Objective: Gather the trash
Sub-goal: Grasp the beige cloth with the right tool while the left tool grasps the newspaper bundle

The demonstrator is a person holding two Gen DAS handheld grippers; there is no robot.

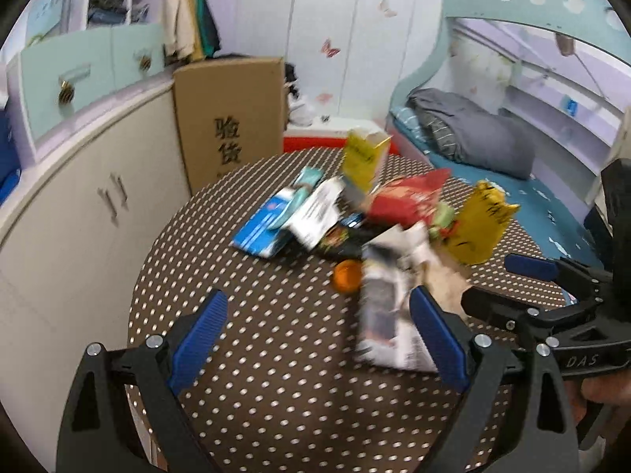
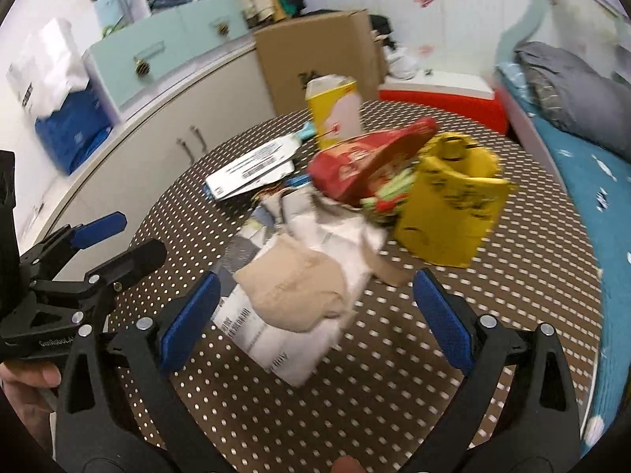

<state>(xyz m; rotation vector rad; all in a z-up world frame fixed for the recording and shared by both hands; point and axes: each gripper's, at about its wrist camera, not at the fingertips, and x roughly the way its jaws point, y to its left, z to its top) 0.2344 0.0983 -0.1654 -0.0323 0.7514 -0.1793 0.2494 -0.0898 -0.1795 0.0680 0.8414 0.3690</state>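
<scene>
While both tongs, left [image 1: 317,335] and right [image 2: 315,315], gape wide and empty, litter crowds the worktop [image 1: 276,394]. Two yellow cartons [image 2: 333,112] [image 2: 449,205], one red bag [image 2: 366,165], one orange lid [image 1: 347,274].

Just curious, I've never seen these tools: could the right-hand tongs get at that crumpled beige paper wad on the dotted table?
Probably yes. The right tongs stand open with nothing between them, and the beige wad sits atop the white wrappers, uncovered, directly ahead.

Trash pile [image 2: 347,197] on dotted table [image 2: 394,394], yellow cartons, red wrapper, crumpled white papers, beige wad
</scene>
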